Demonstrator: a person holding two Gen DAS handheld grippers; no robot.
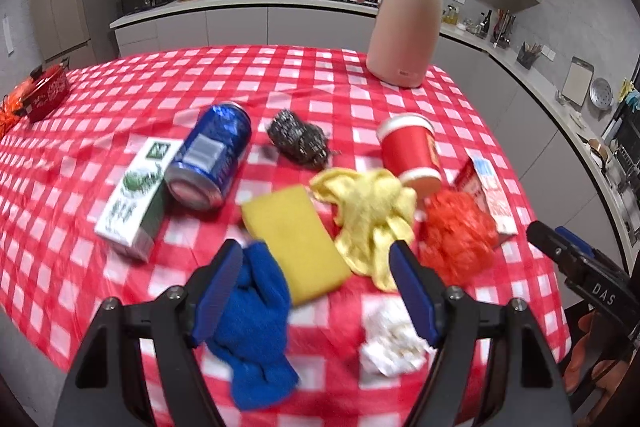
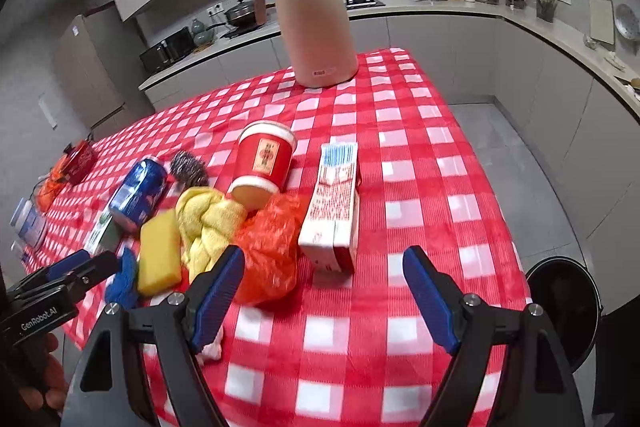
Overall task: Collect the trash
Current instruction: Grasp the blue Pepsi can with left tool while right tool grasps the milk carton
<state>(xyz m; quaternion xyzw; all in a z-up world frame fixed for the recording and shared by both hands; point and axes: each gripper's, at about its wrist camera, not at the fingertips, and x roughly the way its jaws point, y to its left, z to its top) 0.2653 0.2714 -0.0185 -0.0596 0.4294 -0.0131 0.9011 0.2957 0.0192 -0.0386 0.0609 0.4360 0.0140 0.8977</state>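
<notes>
Both my tools hover open and empty over the trash on the checked table.

The table [image 2: 420, 155] carries a pink jug [image 2: 316, 23] at its far end. Nearer me than the jug lie a red-and-white carton [image 2: 332, 211], a tipped red cup [image 2: 262, 163], an orange plastic bag [image 2: 268, 247], a yellow cloth [image 1: 372, 215], a yellow sponge [image 1: 296, 239], a blue can [image 1: 212, 155], a blue cloth [image 1: 252, 311] and crumpled white paper [image 1: 390, 343]. My left tool [image 1: 316, 283] stands parted above the sponge; my right tool [image 2: 324, 295] stands parted just before the carton.
</notes>
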